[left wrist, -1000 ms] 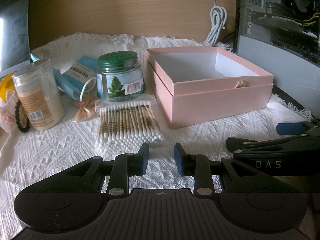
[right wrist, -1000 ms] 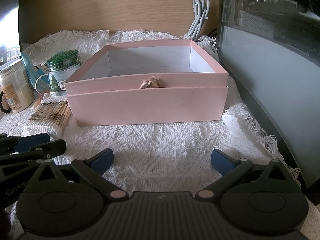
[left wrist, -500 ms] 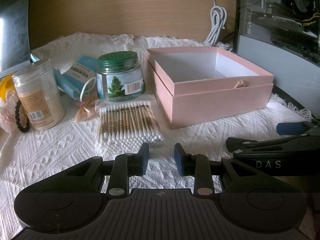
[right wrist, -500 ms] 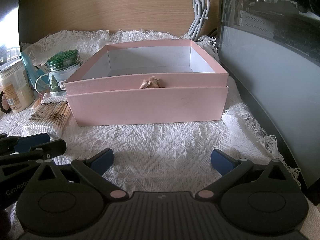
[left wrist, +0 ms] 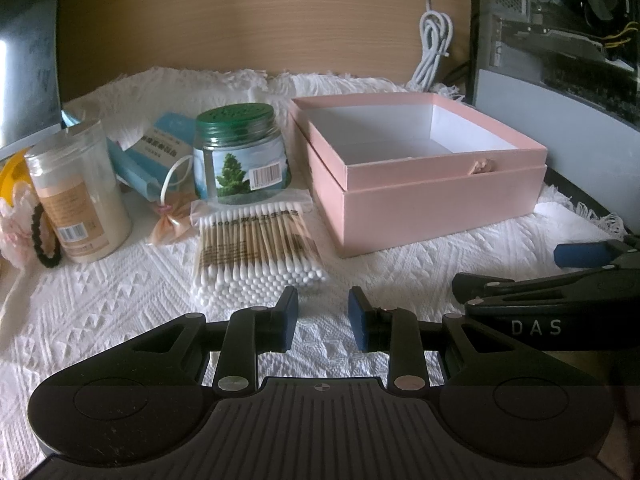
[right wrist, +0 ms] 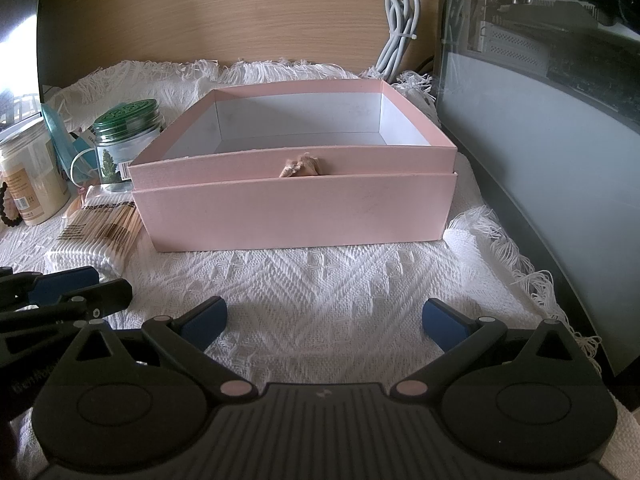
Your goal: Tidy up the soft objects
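Observation:
An open pink box (left wrist: 436, 208) stands on the white cloth; it also shows in the right wrist view (right wrist: 296, 216), its inside white and bare as far as I see. A clear pack of cotton swabs (left wrist: 256, 252) lies just beyond my left gripper (left wrist: 323, 320), whose jaws stand a small gap apart with nothing between them. A blue packet of face masks (left wrist: 160, 152) and a small peach bow (left wrist: 172, 224) lie behind it. My right gripper (right wrist: 324, 322) is wide open and empty, in front of the box.
A green-lidded jar (left wrist: 240, 156) and a clear canister of powder (left wrist: 76, 196) stand at left, with a black hair tie (left wrist: 46, 236) beside. A computer case (right wrist: 552, 128) stands close on the right. A white cable (right wrist: 400, 28) hangs on the wooden back wall.

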Motion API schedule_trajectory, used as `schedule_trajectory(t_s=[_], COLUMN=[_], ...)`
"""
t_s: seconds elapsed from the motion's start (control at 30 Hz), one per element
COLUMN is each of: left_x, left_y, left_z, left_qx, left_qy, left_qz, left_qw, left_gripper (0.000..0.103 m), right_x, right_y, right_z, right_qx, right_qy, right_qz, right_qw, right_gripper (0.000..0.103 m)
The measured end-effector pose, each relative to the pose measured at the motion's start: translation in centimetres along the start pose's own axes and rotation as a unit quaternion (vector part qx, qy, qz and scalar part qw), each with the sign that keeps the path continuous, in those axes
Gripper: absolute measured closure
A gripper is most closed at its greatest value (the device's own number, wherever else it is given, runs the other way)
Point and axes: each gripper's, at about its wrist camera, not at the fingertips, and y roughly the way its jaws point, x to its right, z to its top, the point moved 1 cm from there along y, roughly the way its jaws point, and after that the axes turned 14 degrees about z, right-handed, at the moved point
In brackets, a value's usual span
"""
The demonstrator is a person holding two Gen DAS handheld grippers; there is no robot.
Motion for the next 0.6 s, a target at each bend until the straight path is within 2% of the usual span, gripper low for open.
schedule_trajectory(t_s=[0.6], left_x=[-0.48], left_y=[0.10], left_z=[0.04], left_qx=[-0.003], left_qy=[-0.010], left_qz=[-0.009], left_qw=[0.9999], left_gripper=[0.071], right_x=[0.15], right_y=[-0.06], right_z=[-0.09], right_qx=[0.000], right_qy=[0.000], right_qz=[0.000], right_qw=[1.000], right_gripper=[0.000])
